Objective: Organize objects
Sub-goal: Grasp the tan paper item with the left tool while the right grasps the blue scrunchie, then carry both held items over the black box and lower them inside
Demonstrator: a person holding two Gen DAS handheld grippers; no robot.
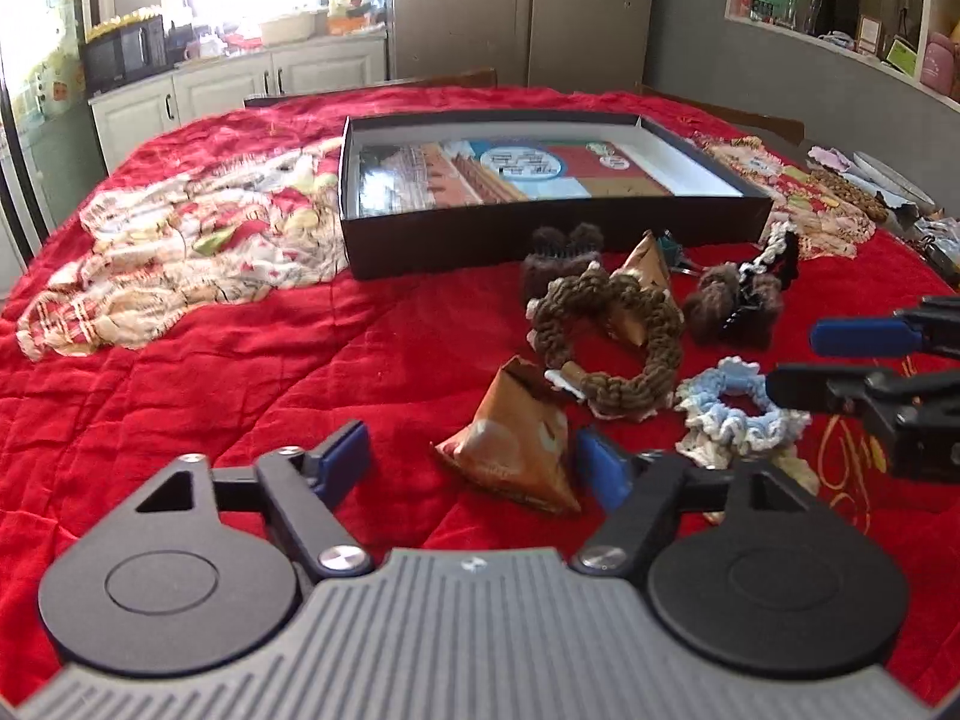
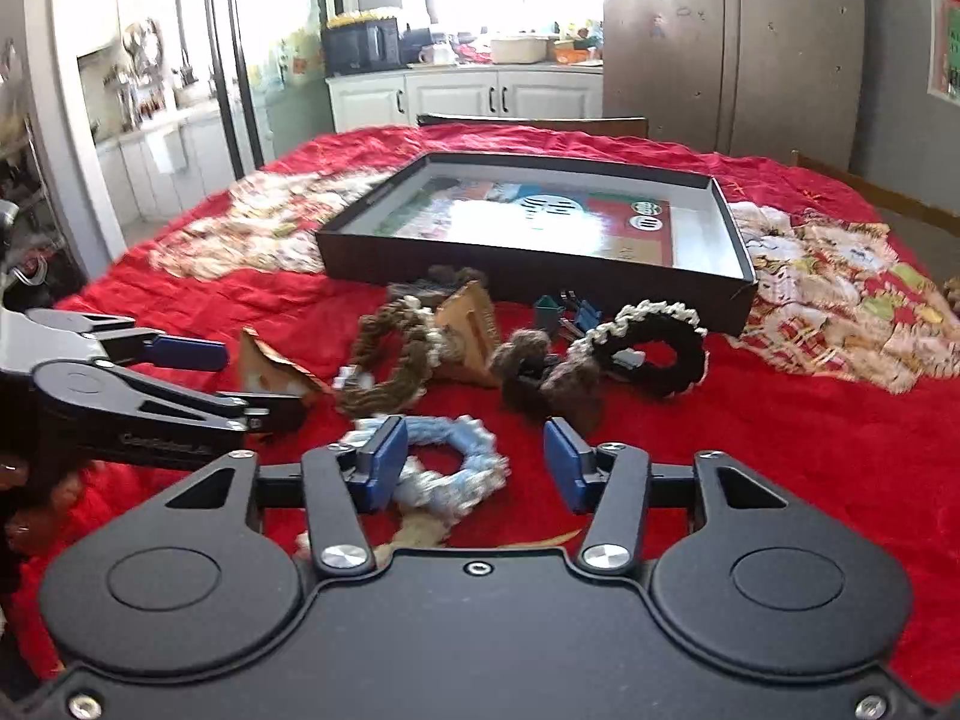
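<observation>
Left wrist view: left gripper (image 1: pixel 474 462) jaws apart, straddling a brown paper pyramid packet (image 1: pixel 516 450), pads not visibly pressing it. Right gripper (image 2: pixel 474 468) jaws parted around a blue-white scrunchie (image 2: pixel 444 462), no grip seen. Both lie on the red cloth (image 1: pixel 210 372), toward its near edge. Open black box (image 1: pixel 540 204) sits mid-cloth, beyond a brown scrunchie (image 1: pixel 606 348).
</observation>
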